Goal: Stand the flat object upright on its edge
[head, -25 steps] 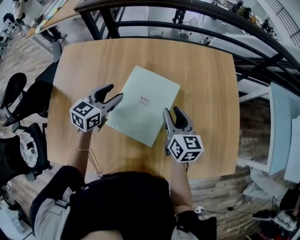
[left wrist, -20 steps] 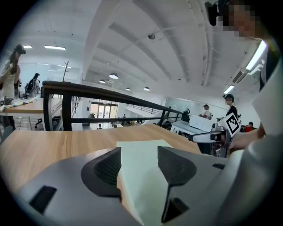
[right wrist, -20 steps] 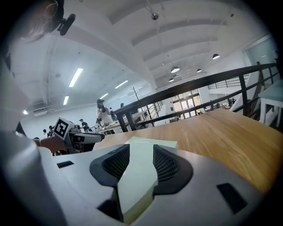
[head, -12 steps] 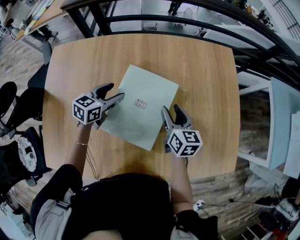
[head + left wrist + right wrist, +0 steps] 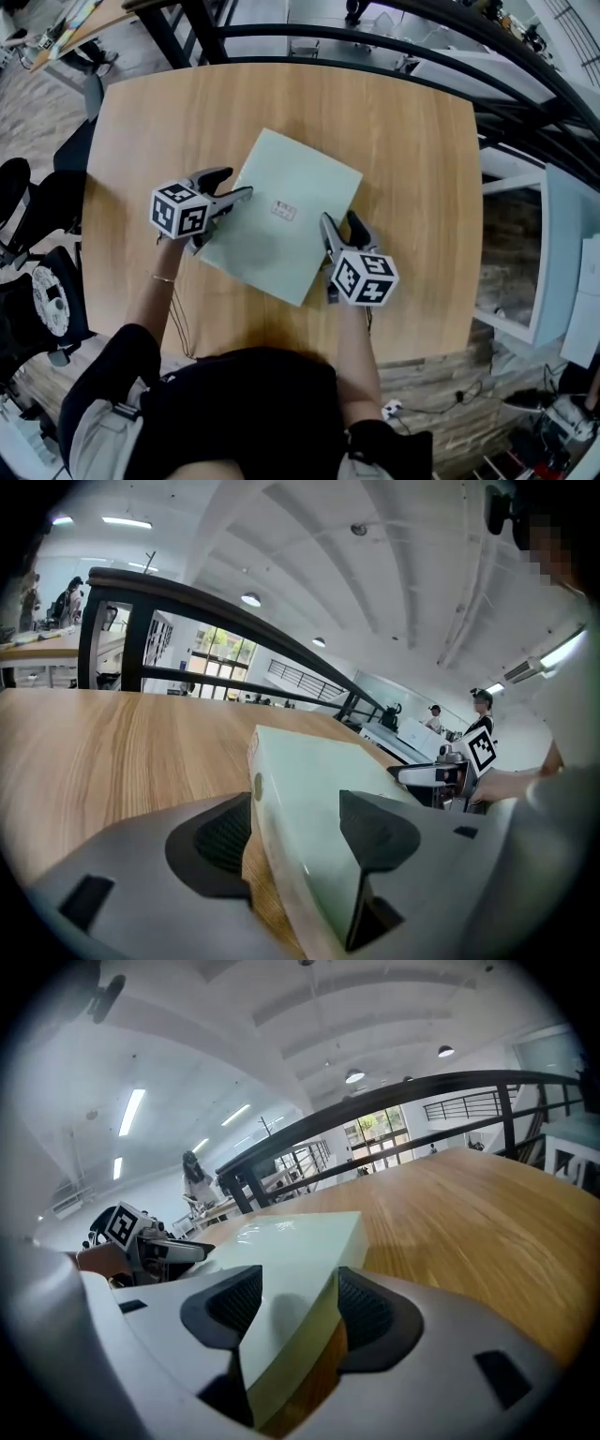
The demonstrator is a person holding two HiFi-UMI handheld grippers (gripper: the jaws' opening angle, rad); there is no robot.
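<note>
The flat, pale green rectangular box [image 5: 292, 173] lay on its broad face, not on edge, near the middle of the light wooden surface [image 5: 412, 141], turned at a slant to the surface's sides; a small white label with red print [image 5: 284, 210] sat on its top face. The left claw [image 5: 235, 184] stood at the box's left edge; its jaws had just been opening and stood wide, with that edge between them, one finger over the top face and the other beside the side wall, above bare wood; in the left gripper view the pads did not seem to press on the box. The right claw [image 5: 338, 223] stood at the opposite, right edge; its jaws had likewise just been opening and stood at their widest, the edge of the box between them, not clamped. Both claws pointed inward and downward at the box; a bare forearm led back from each to the person at the bottom of the head view; a black metal railing [image 5: 375, 56] curved past the surface's far side.
</note>
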